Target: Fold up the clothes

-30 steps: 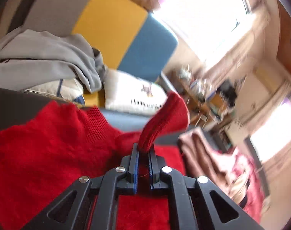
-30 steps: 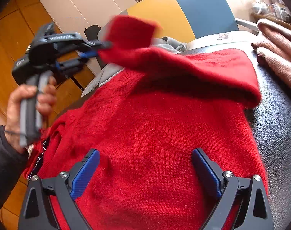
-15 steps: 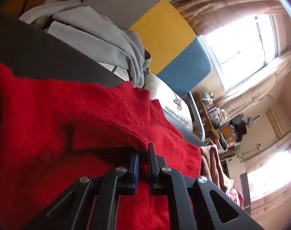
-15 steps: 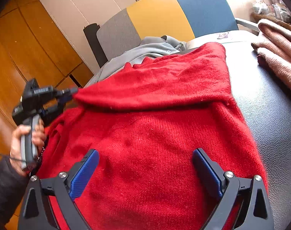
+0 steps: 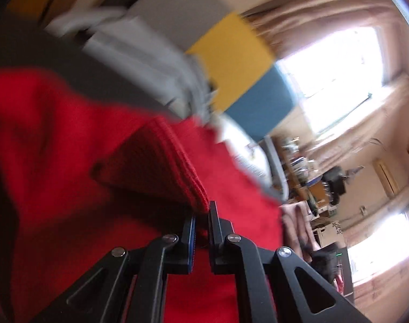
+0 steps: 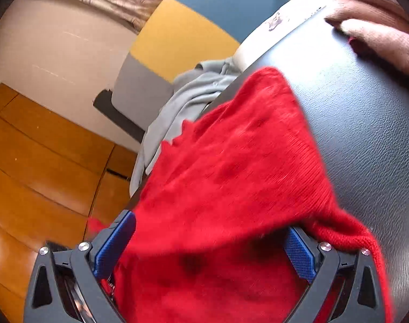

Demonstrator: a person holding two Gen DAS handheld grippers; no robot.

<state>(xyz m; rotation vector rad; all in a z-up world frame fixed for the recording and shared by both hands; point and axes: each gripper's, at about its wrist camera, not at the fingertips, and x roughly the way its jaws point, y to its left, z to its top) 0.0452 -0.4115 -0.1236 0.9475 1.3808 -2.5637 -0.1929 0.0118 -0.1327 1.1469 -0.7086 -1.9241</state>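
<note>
A red knit sweater [image 6: 231, 177] lies on a dark leather surface [image 6: 366, 134]. In the left wrist view my left gripper [image 5: 201, 215] is shut on the ribbed cuff [image 5: 161, 167] of the sweater's sleeve, held over the red body [image 5: 43, 161]. In the right wrist view my right gripper [image 6: 210, 242] is open, its blue-padded fingers [image 6: 115, 242] wide apart, low over the sweater with red fabric lying between them. The left gripper does not show in the right wrist view.
A grey garment [image 6: 183, 102] is heaped at the back against a grey, yellow and blue chair back [image 6: 177, 35]. A folded brownish-pink knit [image 6: 379, 27] lies at the far right. Wooden floor [image 6: 43, 161] is on the left. Bright windows [image 5: 339, 67] and cluttered shelves are behind.
My left gripper kept hold of the cuff and drew the sleeve across the sweater body. My right gripper dropped closer to the sweater and turned left, still open.
</note>
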